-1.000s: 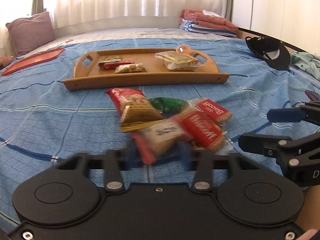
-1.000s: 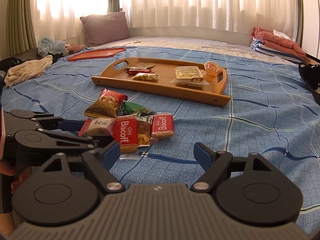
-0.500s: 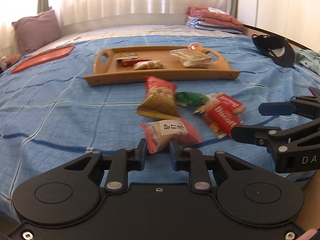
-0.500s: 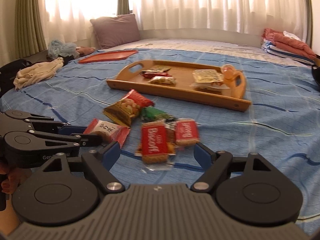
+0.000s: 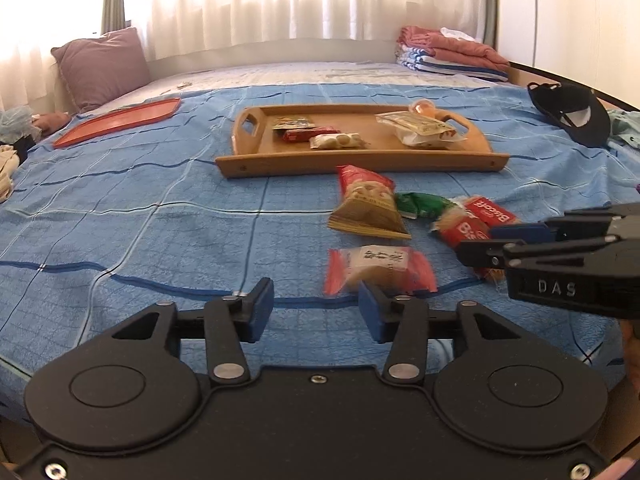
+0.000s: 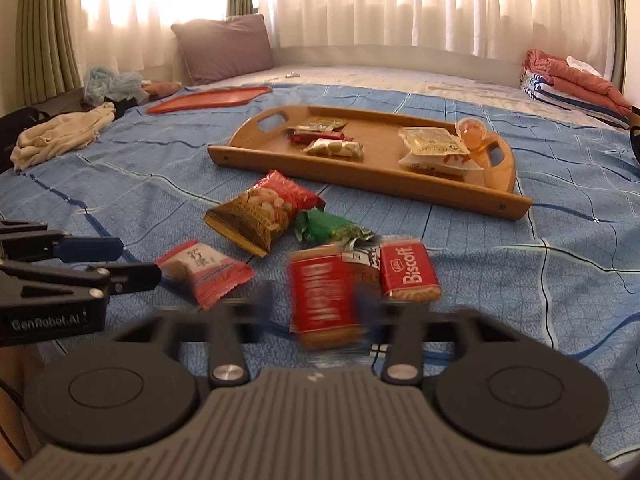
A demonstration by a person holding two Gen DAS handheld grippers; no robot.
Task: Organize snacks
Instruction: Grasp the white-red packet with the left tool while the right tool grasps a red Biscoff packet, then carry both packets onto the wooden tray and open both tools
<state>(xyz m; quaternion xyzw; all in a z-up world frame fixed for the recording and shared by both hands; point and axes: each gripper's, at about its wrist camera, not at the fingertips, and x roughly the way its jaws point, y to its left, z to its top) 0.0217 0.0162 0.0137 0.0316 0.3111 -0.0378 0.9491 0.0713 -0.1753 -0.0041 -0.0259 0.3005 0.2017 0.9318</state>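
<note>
The left hand-held gripper (image 5: 316, 312) sits low over the blue checked bedspread (image 5: 160, 208), its blue-padded jaws spread apart with nothing between them; the pink-and-white wrapped snack (image 5: 380, 270) lies on the cloth just past its right finger. The right hand-held gripper (image 6: 314, 306) is blurred; its jaws stand apart on either side of the near red Biscoff biscuit pack (image 6: 320, 296), and I cannot tell whether they touch it. A second red Biscoff pack (image 6: 408, 272) lies just beside that, with a brown wrapper between them. Beyond lie the green foil packet (image 6: 332, 228) and the red-and-gold peanut bag (image 6: 264, 208), touching each other. A strip of bare bedspread separates this pile from the near rim of the wooden handled tray (image 6: 360, 184), which carries three small packets on its left half, flat pale packets and an orange jelly cup on its right. Left of the pile the bedspread lies open out to the flat red tray (image 5: 116, 122) and the mauve pillow (image 5: 100, 66).
</note>
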